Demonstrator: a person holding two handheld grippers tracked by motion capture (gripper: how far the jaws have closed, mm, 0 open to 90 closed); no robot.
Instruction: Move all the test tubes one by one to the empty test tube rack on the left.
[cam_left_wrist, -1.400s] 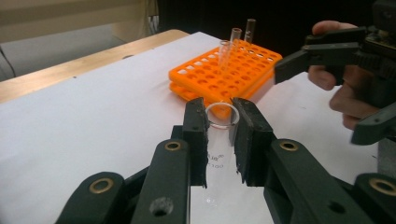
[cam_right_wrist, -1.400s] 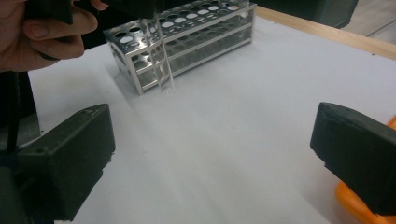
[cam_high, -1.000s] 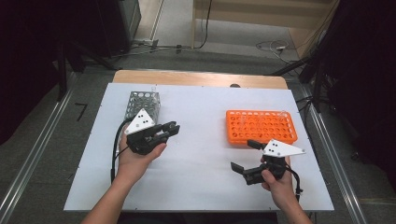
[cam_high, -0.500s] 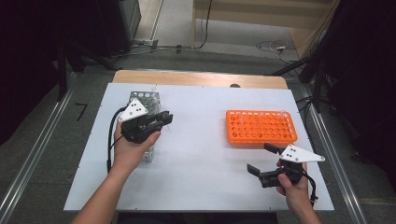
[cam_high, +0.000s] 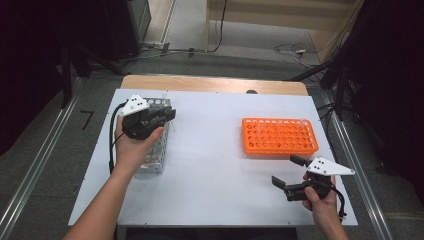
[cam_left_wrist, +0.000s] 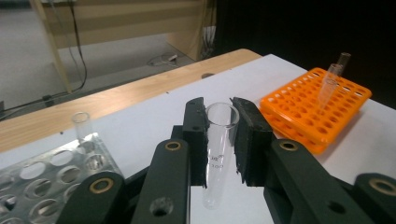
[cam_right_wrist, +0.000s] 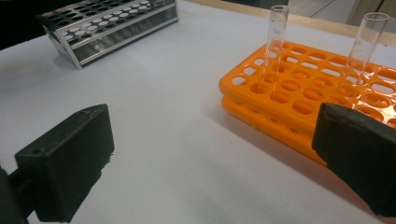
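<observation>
A: Glass test tube (cam_left_wrist: 218, 140) clamped upright in left gripper (cam_high: 169, 116), above perforated metal rack (cam_high: 155, 150).
B: Right gripper (cam_high: 287, 172) gapes empty; orange plastic rack (cam_high: 279, 136) just ahead, two tubes (cam_right_wrist: 275, 39) standing in it.

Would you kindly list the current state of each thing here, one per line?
Left gripper: shut on the held tube.
Held tube: upright, empty, clamped between the jaws.
Right gripper: open, nothing between its jaws.
Orange rack: on the table, two empty tubes standing in it.
Metal rack: on the table, one tube standing in it.
</observation>
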